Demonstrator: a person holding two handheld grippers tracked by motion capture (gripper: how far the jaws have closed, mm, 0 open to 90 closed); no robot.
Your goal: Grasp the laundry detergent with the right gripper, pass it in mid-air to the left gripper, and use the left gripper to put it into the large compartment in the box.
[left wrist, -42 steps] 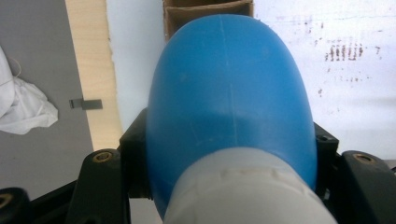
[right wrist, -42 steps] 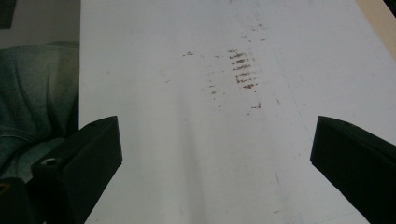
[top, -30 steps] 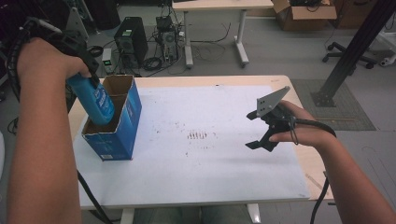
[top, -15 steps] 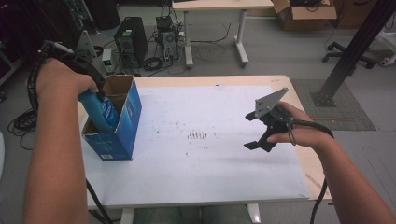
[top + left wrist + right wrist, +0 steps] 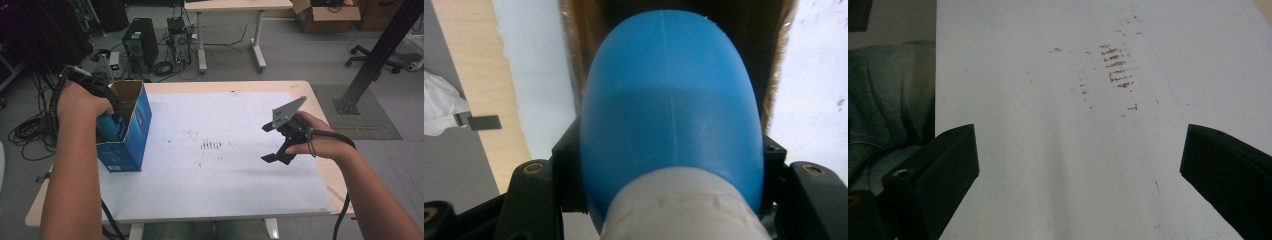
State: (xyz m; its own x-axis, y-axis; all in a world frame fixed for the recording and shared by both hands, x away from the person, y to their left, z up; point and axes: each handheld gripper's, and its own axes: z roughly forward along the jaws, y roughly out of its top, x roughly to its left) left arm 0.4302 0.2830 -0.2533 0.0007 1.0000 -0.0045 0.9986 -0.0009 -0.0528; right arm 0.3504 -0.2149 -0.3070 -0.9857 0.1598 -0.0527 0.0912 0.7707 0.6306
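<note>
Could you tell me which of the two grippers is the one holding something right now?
The left gripper, at the blue box, is shut on the blue bottle. The right gripper hangs open over the white sheet with nothing between its jaws.

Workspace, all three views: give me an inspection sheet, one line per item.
Surface: white sheet on a wooden table, with brown smudges.
Job's things: blue bottle going into the open blue box at the table's left edge.
Clutter: nothing seen on the table.
Grippers: left tool shut on the bottle; right tool open, empty, above the sheet.
Cables: one trails from each tool; loose tangle on the floor.
Surroundings: computer tower, second table, cardboard box.
</note>
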